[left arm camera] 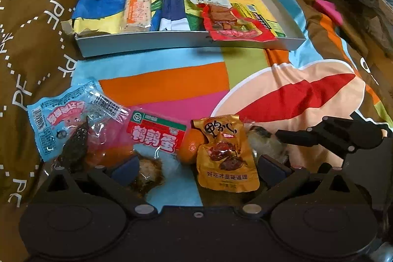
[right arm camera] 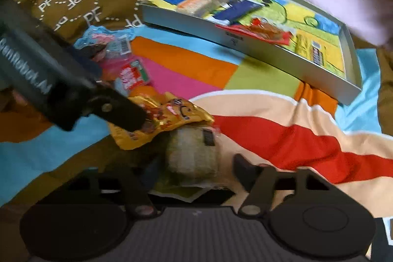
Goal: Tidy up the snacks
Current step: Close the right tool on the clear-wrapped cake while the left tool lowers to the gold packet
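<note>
Colourful bedding (left arm camera: 172, 82) carries scattered snacks; left claw (left arm camera: 199, 170) gapes over the gold pouch (left arm camera: 224, 154), right claw (right arm camera: 194, 163) clamps the pale wrapped snack (right arm camera: 191, 156).

Soft, even daylight fills both views, with no hard glare. The left wrist view is mostly sharp; print on the gold snack pouch (left arm camera: 227, 154) reads clearly, and the grey tray (left arm camera: 172, 41) casts a faint shadow on the patterned blanket (left arm camera: 172, 82) in front of it. The right wrist view is smeared by motion blur: the tray's contents and a pale wrapped snack (right arm camera: 191, 154) lose their detail, so its label perhaps cannot be read. Fisheye distortion bows straight edges, and corners fall dark in both.
</note>
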The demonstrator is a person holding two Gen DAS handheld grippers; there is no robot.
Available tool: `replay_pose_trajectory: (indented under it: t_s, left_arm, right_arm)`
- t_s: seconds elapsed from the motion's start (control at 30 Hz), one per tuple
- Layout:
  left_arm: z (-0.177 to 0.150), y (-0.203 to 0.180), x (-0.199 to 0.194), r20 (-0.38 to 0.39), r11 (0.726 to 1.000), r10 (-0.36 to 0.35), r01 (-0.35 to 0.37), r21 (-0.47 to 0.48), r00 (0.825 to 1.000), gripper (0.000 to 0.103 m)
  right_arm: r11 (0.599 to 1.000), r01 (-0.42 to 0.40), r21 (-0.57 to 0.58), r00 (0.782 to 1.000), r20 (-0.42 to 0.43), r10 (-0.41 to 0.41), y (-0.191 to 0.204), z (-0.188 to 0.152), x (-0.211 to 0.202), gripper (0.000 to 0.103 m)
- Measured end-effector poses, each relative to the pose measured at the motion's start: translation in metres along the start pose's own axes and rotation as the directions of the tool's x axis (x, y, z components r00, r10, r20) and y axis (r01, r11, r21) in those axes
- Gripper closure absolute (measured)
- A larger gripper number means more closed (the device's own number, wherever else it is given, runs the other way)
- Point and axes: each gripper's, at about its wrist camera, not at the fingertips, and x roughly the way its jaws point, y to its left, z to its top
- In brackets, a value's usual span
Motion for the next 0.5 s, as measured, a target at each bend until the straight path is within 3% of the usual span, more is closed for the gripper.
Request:
replay_pose_trajectory:
  t_s: [0.07,0.23,0.5]
  left_arm:
    - [0.0,0.0,0.0,-0.001,1.0,-0.002,0.002,-0.002,1.0,0.001]
    - [-0.003,-0.004,0.0,-0.008,1.0,-0.019,0.019,0.013,1.0,0.001]
    - [-0.007,-0.025,0.015,-0.013,0.993,-0.015,0.017,0.119,1.0,0.001]
  right_arm:
    - [0.999,0.017,-0.039,1.0,-0.02,-0.017,0.001,0.001,-0.003,0.05]
    - [0.988,0.074,-0.135,0.991,-0.101,-0.088,0.003,0.0,-0.01,0.05]
    - [0.99,0.096,-0.1,0.982,-0.156,-0.111,-0.012,-0.005,-0.02,0.049]
